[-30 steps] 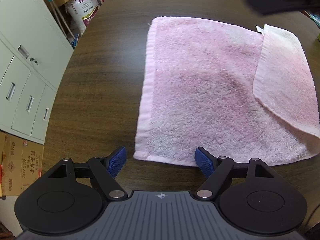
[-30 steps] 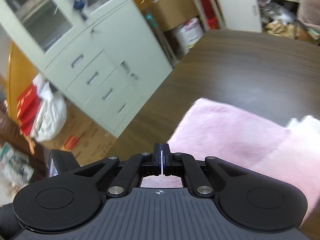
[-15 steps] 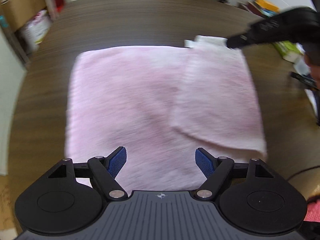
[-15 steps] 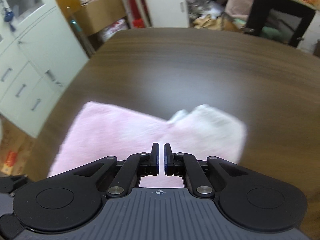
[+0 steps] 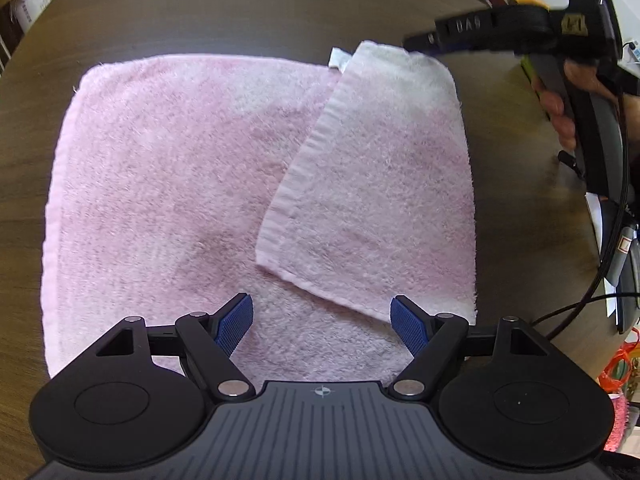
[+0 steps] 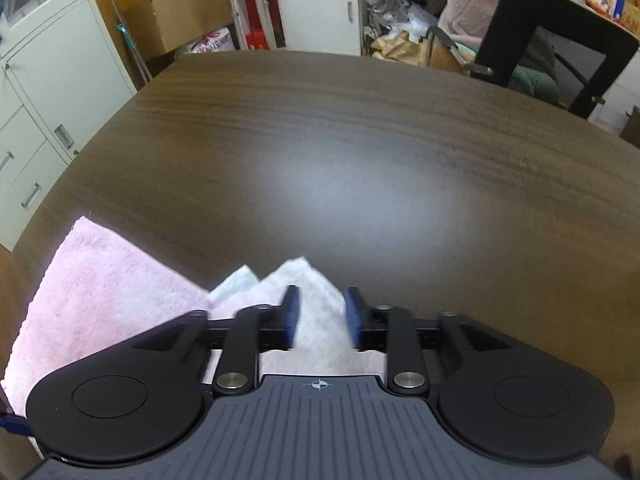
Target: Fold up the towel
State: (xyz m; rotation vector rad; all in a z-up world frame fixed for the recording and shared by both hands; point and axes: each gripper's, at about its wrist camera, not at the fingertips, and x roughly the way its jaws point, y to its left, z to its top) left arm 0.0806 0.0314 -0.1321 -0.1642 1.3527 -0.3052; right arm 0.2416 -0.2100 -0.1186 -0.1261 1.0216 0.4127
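The right gripper point(image 6: 319, 316), jaws opening, straddles the towel's point(image 5: 180, 184) folded corner point(image 6: 316, 292) at lower centre, pads apparently not pressing; the flap point(image 5: 380, 184) may slump askew. The left gripper point(image 5: 322, 320), spread wide and empty, hangs over the towel's near edge on the table point(image 5: 240, 8).

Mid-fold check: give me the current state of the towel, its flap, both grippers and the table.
pink towel: lying flat on the table, partly folded.
folded flap: right side turned over onto the towel, edge slanted, not aligned.
left gripper: open, above the towel's near edge, holding nothing.
right gripper: jaws opening, over the flap's far corner, pads not pressing it.
table: dark wood, towel on it.
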